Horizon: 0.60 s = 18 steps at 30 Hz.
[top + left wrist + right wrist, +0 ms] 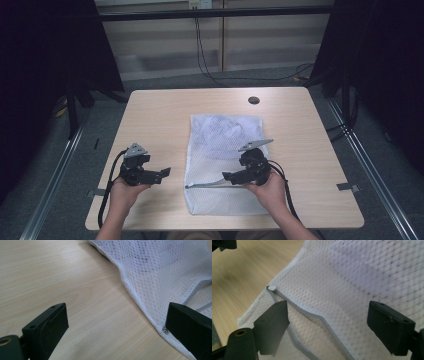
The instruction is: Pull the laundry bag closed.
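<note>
A white mesh laundry bag (225, 150) lies flat on the middle of the table, with something pale and bunched inside its far half. A grey zipper (210, 185) runs across it near the front. My left gripper (165, 174) is open on the bare wood just left of the bag's left edge (140, 297); a small metal zipper end (164, 330) shows beside its right jaw. My right gripper (227, 176) is open over the bag (352, 280), its jaws either side of the zipper (312, 312), whose pull (271, 287) sits at the bag's edge.
The light wooden table (160, 115) has a round dark cable hole (253, 100) at its far side. Black curtains hang left and right. Cables (200, 55) trail on the floor beyond the table.
</note>
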Each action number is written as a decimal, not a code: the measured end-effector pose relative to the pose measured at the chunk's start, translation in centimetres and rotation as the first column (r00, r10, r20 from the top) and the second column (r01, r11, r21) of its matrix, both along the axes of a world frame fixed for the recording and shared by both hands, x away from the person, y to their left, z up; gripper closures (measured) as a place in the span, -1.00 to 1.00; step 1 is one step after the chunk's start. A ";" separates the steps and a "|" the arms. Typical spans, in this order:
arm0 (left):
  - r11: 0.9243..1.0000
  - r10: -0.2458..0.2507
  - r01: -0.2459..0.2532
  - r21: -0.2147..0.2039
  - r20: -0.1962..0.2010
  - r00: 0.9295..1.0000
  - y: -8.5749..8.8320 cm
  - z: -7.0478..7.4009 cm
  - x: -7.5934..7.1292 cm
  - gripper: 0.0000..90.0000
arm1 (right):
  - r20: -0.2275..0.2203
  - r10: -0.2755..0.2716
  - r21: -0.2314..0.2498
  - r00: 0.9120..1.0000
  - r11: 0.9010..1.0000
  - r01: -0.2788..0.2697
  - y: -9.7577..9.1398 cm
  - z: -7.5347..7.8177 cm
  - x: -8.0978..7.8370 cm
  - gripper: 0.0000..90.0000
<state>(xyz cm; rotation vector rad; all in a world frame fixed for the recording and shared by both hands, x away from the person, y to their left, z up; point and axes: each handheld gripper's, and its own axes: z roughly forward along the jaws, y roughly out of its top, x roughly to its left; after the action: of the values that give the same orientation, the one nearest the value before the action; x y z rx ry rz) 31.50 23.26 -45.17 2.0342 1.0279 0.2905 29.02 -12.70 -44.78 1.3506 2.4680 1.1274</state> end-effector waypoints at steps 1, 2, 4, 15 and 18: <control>1.000 0.000 0.000 0.000 0.000 1.000 0.0 0.0 0.0 -0.91 | -0.008 0.007 0.005 1.000 1.000 -0.007 0.2 0.0 0.1 -0.61; 1.000 0.003 -0.003 0.001 0.000 1.000 0.0 0.0 0.0 -0.91 | -0.020 0.010 -0.003 1.000 1.000 -0.010 0.4 0.0 0.1 -0.63; 1.000 0.003 -0.003 0.002 0.000 1.000 0.1 0.0 0.0 -0.91 | -0.041 0.017 0.009 0.999 1.000 -0.017 0.7 -0.1 0.3 -0.64; 1.000 0.004 -0.004 -0.008 -0.005 1.000 -0.1 -0.1 0.1 -0.91 | -0.046 0.034 0.032 0.998 0.999 -0.032 2.0 0.0 0.7 -0.64; 1.000 0.001 -0.001 -0.010 0.000 1.000 -0.1 -0.1 0.2 -0.93 | -0.043 0.020 0.022 0.999 1.000 -0.019 2.4 0.0 0.9 -0.69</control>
<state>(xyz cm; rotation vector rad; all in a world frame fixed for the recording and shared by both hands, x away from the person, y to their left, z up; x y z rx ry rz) 31.66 23.13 -45.29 2.0249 1.0289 0.2854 29.91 -10.32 -44.76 1.3740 2.5118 1.1447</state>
